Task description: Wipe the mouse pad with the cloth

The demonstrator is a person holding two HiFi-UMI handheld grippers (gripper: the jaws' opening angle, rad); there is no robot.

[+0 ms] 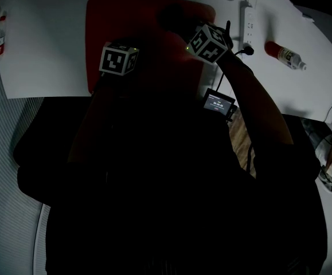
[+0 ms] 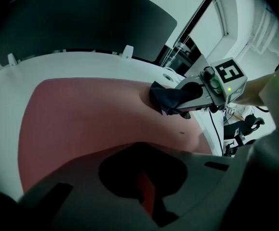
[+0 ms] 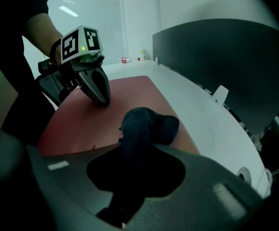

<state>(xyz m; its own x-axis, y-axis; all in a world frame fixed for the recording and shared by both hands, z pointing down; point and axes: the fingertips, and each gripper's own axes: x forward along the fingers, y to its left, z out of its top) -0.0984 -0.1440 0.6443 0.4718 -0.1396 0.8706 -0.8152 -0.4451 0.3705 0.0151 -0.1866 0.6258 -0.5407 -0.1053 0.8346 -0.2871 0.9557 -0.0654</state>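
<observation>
— White, the table (image 1: 45, 56)?
— Yes, white. The biggest thing on it was the red mouse pad (image 1: 125, 22), which lay flat and reached the table's near edge.
— And the grippers?
— Both were over the pad. The left gripper (image 3: 102, 99) stood tilted, its tip touching the pad on the side nearer the table's left edge. Its jaws were drawn together, with nothing between them.
— The right one?
— The right gripper (image 2: 180, 100) was at the pad's far right corner, toward the table's far edge. Its jaws were clamped on the cloth (image 3: 146, 126), a dark bunched wad that stuck out past the jaws and rested on the pad.
— Did the grippers touch?
— No, they were near each other but apart.
— Anything smaller?
— A white power strip (image 1: 247, 22) near the far edge, and a bottle (image 1: 285, 54) on its side toward the table's right edge.
</observation>
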